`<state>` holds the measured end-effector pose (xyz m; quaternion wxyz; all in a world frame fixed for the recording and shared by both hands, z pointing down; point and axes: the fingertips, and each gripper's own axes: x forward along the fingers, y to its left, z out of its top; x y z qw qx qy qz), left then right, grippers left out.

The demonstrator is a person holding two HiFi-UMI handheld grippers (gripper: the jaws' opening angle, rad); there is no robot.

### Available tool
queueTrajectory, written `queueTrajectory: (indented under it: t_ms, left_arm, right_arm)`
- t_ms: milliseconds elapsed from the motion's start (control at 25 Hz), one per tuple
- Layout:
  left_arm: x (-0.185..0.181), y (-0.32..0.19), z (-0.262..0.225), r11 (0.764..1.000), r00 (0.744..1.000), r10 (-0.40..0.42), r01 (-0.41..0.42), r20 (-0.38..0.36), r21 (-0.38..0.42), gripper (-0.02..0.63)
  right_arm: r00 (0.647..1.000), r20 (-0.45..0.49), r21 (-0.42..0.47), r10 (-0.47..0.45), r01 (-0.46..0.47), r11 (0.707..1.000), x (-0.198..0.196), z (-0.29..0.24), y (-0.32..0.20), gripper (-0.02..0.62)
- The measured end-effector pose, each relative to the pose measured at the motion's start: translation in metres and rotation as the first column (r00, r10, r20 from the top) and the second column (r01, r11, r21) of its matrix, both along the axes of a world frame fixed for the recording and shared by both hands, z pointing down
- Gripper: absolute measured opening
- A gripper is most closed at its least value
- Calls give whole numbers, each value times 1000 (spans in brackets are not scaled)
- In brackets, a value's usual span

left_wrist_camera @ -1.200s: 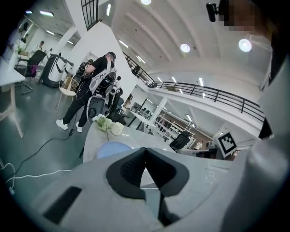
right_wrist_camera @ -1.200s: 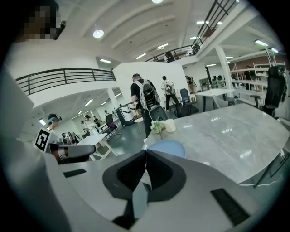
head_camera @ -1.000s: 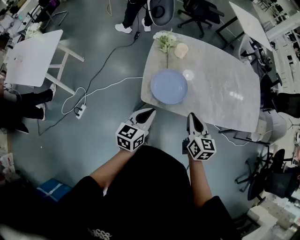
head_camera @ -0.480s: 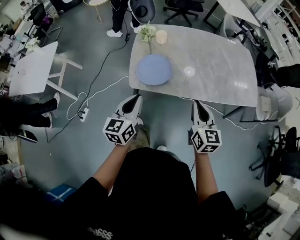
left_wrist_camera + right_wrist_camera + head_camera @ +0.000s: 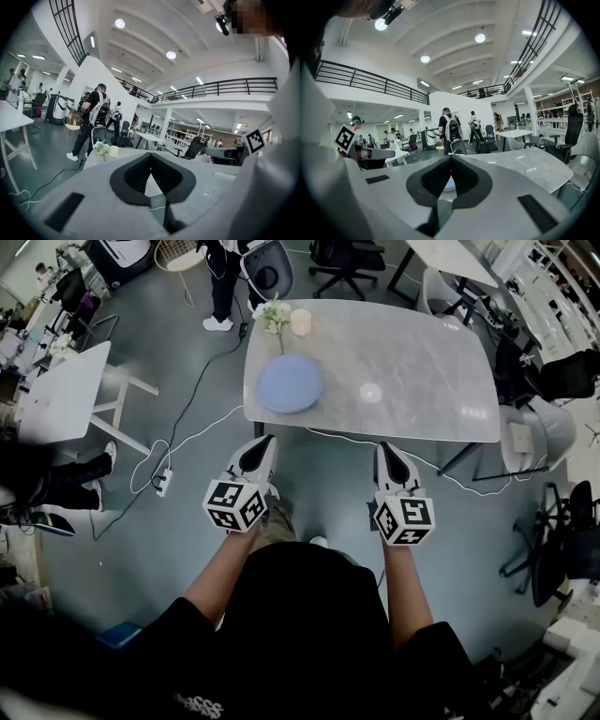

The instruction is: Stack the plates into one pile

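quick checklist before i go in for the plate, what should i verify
1. Left gripper empty, jaws together: ok.
2. Right gripper empty, jaws together: ok.
3. Blue round plate lying flat on the grey marble table: ok.
4. Grippers within reach of the plate: not ok, both hang over the floor, short of the table's near edge.
5. Other plates left to stack: cannot tell, only one blue disc shows.
6. White flowers and small cream cup clear of the plate: cannot tell, they stand close behind it.

The table (image 5: 422, 371) top looks like polished grey marble (faintly veined). The blue plate (image 5: 290, 383) is smooth and matt.
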<state>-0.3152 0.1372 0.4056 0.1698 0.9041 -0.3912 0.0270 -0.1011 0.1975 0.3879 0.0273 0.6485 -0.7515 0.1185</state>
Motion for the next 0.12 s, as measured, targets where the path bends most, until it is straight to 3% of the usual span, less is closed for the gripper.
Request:
queueTrajectory:
  t_ms: [120]
  left_arm:
    - [5,7,2,1000,1000,4,-4,1,0,17]
  right_arm:
    - [1000,-4,1,-5,5,1000,0,0,10,12]
